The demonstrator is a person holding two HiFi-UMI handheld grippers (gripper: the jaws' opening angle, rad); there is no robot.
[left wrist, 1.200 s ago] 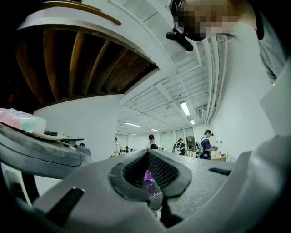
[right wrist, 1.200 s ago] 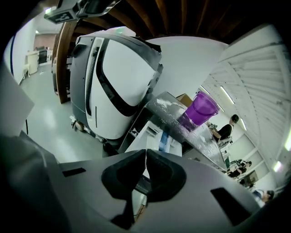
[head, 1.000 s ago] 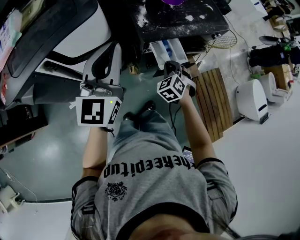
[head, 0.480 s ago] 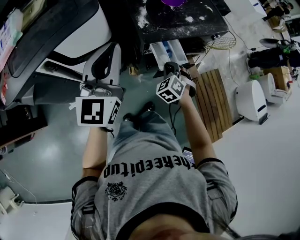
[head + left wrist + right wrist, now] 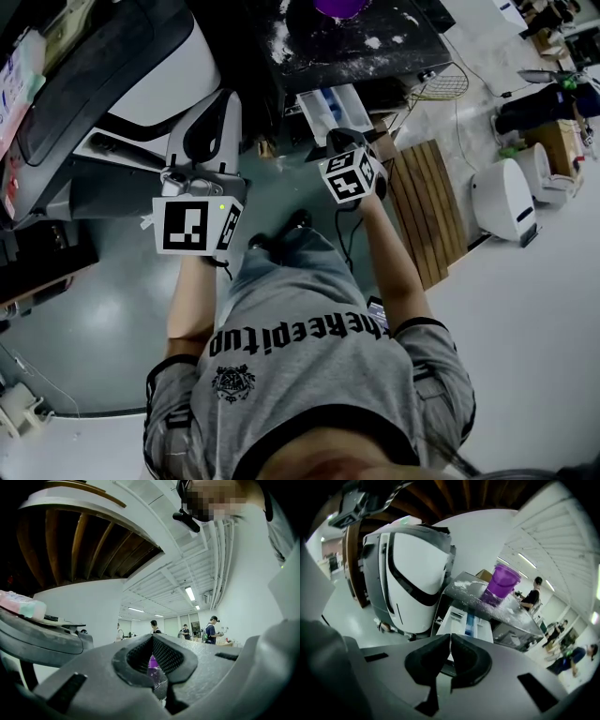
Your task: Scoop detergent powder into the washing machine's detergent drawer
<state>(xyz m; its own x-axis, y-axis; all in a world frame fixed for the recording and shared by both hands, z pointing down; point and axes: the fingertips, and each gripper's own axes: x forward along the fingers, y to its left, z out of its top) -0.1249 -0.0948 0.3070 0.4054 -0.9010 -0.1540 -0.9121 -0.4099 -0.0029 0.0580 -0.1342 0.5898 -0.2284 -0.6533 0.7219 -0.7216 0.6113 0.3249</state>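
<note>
Detergent powder, white and loose, lies scattered over a dark, flat machine top (image 5: 370,42), where a purple plastic tub (image 5: 502,581) stands well behind the work. Just below that top's front edge, a white pull-out detergent drawer with a blue insert (image 5: 465,620) is open towards the person. A white appliance with a black curved band (image 5: 412,569) stands to the left of it.

The person holds both tools in front of the chest. The left gripper (image 5: 153,641) has its jaws together on nothing, with only a sliver of the purple tub showing past the pads. The right gripper (image 5: 450,639) is closed and empty too, and points at the drawer. No scoop can be made out in any view.

The task appears to be at its approach, with nothing lifted yet. To do this step well, the right gripper probably needs to open its jaws before reaching the tub. Any load should be carried level and low over the drawer and tipped into one compartment only, since the spilled powder suggests how easily it scatters.

The grey T-shirt (image 5: 309,375) carries black lettering, seen upside down, that appears to read "thekeepitup" above a small emblem. No brand is legible on the tub or the drawer.
</note>
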